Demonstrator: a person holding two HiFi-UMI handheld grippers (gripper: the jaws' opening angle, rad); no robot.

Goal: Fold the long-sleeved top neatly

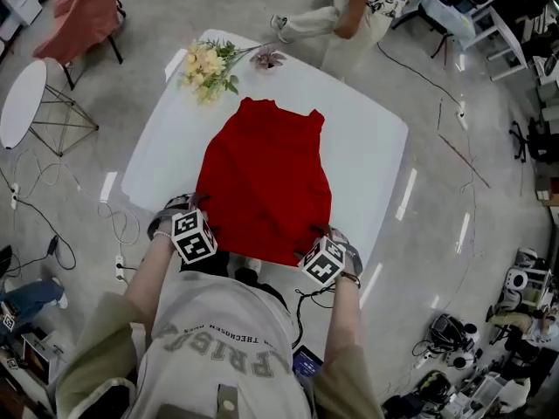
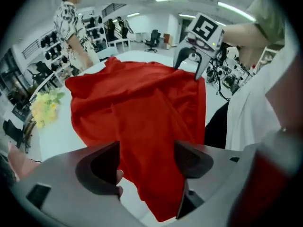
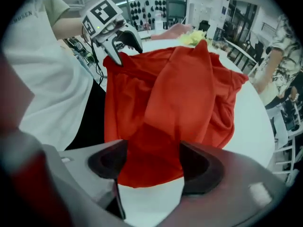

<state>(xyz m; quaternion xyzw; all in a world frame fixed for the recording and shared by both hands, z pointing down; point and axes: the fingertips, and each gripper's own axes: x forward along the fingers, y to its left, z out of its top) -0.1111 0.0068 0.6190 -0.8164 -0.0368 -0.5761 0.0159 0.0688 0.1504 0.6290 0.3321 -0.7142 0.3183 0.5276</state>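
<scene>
Red long-sleeved fabric top (image 1: pixel 262 182), spread flat.
Its hem is flanked, unclamped, by parted fingers of left gripper (image 2: pixel 147 162) and right gripper (image 3: pixel 152 167).

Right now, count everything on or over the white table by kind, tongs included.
Red long-sleeved top: 1
Bunch of yellow flowers: 1
Purplish flower beside the bunch: 1
Tongs: 2, the left tongs and the right tongs, both open over the top's near hem
Total: 5
</scene>
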